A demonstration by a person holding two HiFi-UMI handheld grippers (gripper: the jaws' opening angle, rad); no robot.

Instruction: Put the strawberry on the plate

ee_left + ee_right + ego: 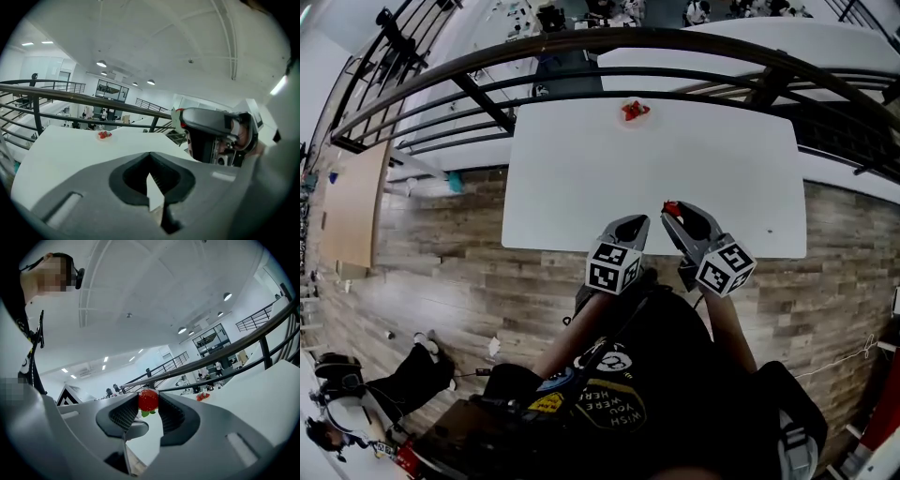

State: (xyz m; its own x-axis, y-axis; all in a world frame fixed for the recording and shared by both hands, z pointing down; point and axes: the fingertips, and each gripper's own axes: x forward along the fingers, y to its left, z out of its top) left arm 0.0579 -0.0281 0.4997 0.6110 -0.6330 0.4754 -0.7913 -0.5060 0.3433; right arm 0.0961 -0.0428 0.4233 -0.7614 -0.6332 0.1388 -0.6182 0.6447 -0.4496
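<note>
Strawberry (672, 207) gripped in the right claw (148, 403) over the near edge of the white surface (581, 178)

The red berry sits pinched between that claw's tips, green leaves hanging below it. The plate (635, 120) lies well apart at the far edge of the surface, just before the dark railing (628, 37), with something red on it, probably more strawberries, though it is too small to be sure. The left claw (150, 157) hangs just beside the right one, jaws closed together on nothing
</note>
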